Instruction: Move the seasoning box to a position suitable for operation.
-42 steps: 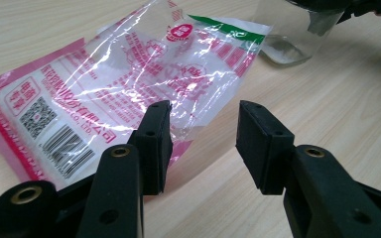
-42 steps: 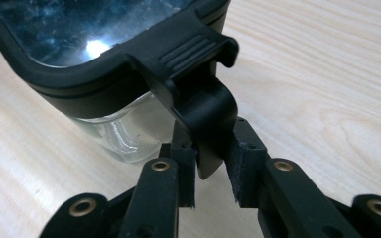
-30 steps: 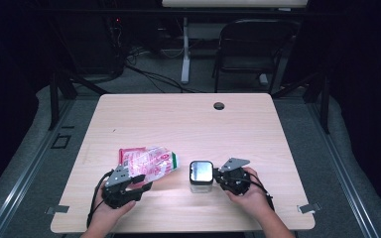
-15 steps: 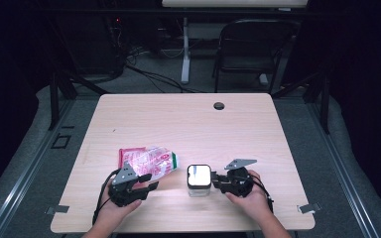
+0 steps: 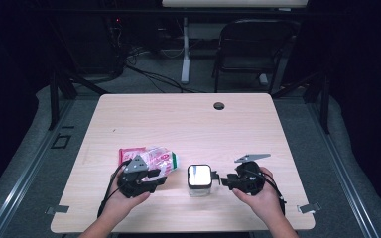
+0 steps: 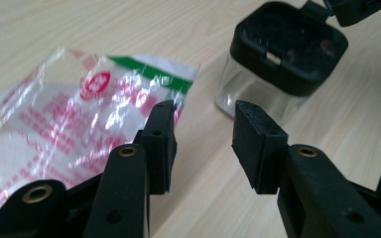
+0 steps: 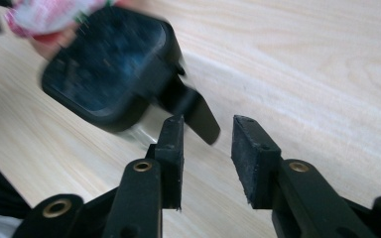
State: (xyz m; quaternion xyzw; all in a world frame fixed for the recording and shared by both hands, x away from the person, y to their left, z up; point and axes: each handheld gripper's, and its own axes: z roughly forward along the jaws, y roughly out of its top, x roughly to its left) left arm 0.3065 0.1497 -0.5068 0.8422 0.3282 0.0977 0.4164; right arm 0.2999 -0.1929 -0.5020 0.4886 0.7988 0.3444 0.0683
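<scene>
Clear jar point(image 5: 199, 179) with a black square lid stands upright near the front edge of the table point(image 5: 188, 119), between the two hand-held grippers, as seen from the high view. Right gripper point(image 7: 207, 148) has its jaws parted with nothing between the pads; they have just been closing a little, and the gap sits just short of a black tab point(image 7: 194, 110) that juts from the lid's side, the jar point(image 7: 110, 64) itself blurred and tilted across the upper left of the right gripper view. Whether a pad touches that tab cannot be told. Left gripper point(image 6: 204, 144) is likewise released, its jaws apart and empty after closing slightly, pointing at bare wood between the jar point(image 6: 283, 54) and a crinkled clear plastic bag point(image 6: 74, 114) printed in red with a green band at one end. From above, the left gripper point(image 5: 159, 174) lies over the near edge of the bag point(image 5: 151, 154), which rests flat on the table just to the jar's left, while the right gripper point(image 5: 218, 178) sits just beside the jar's right side. Each tool is held in a hand point(image 5: 258, 196) coming in from the table's near edge. Farther back, a dark round grommet point(image 5: 219, 105) marks the tabletop near its far edge.
</scene>
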